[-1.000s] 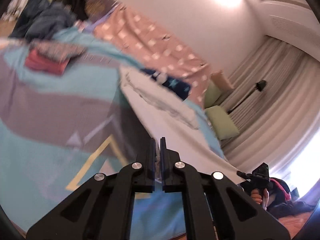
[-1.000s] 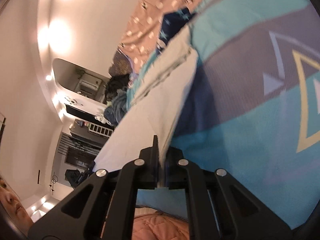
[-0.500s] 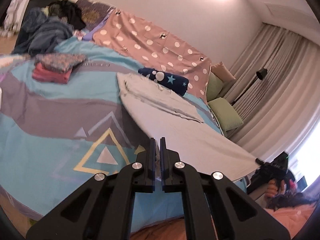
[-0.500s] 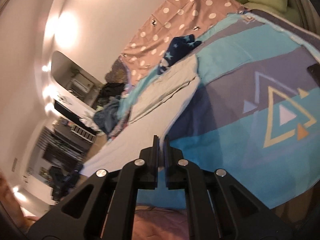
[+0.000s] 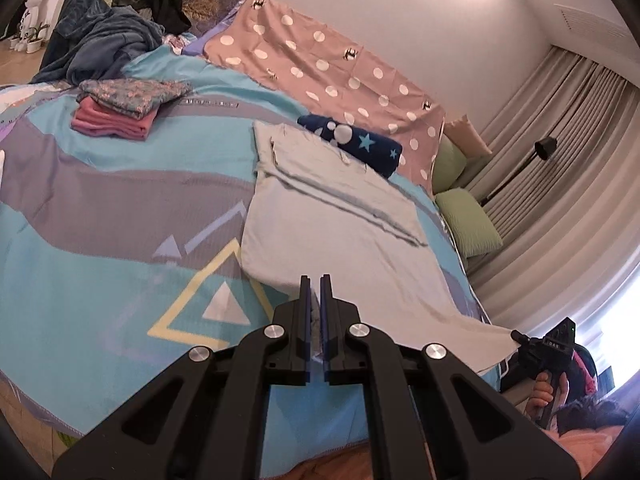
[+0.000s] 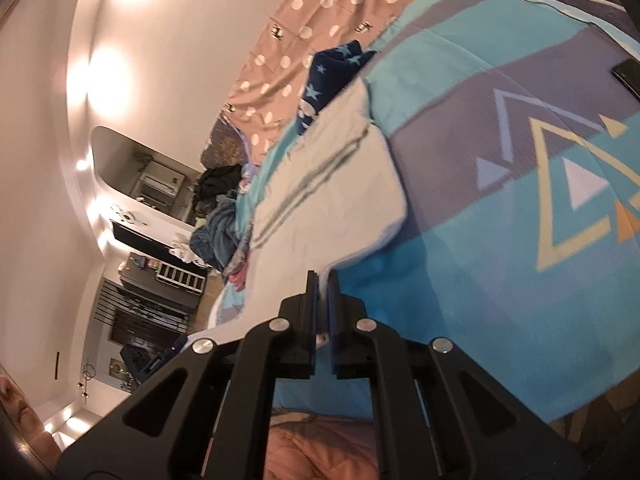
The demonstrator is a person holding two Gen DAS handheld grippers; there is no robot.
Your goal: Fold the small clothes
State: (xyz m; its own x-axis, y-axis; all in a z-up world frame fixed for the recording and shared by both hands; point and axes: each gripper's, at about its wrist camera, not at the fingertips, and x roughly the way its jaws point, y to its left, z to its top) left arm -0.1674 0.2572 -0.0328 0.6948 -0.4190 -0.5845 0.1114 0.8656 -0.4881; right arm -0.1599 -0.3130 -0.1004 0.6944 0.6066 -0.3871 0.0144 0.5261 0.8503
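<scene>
Left gripper [image 5: 315, 286] and right gripper [image 6: 322, 280] each pinch a near corner of the pale grey garment [image 5: 340, 224], spread across the blue patterned bedspread [image 5: 100, 240].

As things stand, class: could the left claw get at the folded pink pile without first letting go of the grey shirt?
Probably not. The left claw is shut on the grey shirt, and the pink pile lies far across the bed.

A pale grey garment [image 5: 336, 224] lies on a turquoise-and-grey bedspread [image 5: 100, 216] with yellow triangles, near a navy star-print cloth [image 5: 352, 146], a white-dotted dusty-pink sheet [image 5: 320, 60] and green pillows [image 5: 468, 220].
</scene>
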